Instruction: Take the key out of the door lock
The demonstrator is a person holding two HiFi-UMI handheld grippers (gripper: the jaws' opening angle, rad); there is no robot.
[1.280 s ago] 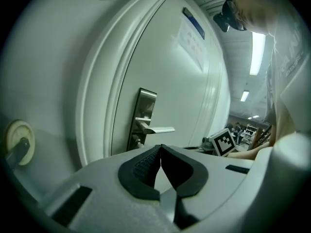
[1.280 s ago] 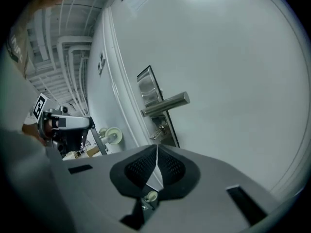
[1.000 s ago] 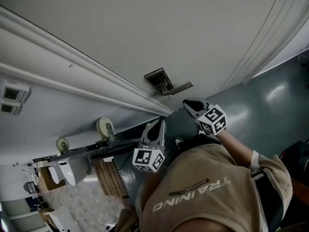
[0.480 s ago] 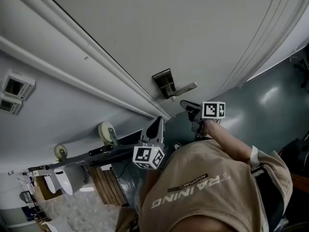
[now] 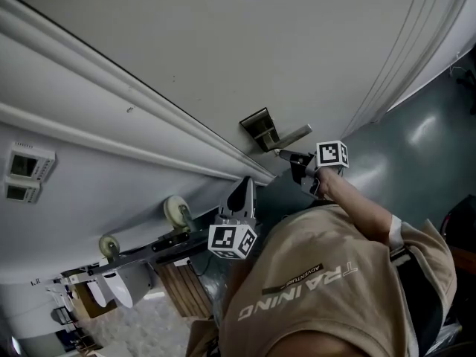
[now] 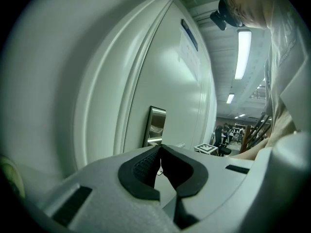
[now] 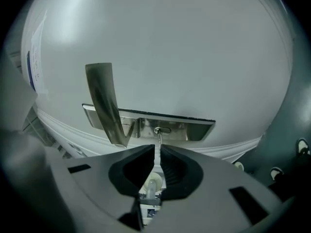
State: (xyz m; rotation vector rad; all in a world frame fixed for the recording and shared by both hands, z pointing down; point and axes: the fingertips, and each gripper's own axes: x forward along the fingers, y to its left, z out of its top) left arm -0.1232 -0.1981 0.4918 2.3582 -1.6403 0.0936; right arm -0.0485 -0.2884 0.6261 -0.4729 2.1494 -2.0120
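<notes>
Head view, right arm: stretched forward, right tongs (image 5: 286,155) at steel lock plate (image 5: 259,127).
Right tongs: pinching small silver key (image 7: 158,139), seated in keyhole just ahead.
Left tongs (image 5: 242,188): pressed together, empty, facing white door (image 5: 223,50).

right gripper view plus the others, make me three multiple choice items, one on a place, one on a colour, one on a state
1. Where is the key?
A. On the floor
B. In the keyhole of the lock plate
C. In the left gripper

2. What colour is the lever handle?
A. Silver metal
B. Red
C. Black

3. How do the jaws of the right gripper stand?
A. Wide apart, away from the door
B. Clamped on the lever handle
C. Closed on the key

Answers:
1 B: the key's shaft runs from the keyhole down between the jaws.
2 A: the handle shines like bare metal against the white door.
3 C: only a narrow gap remains between the jaws, and the key fills it.
</notes>
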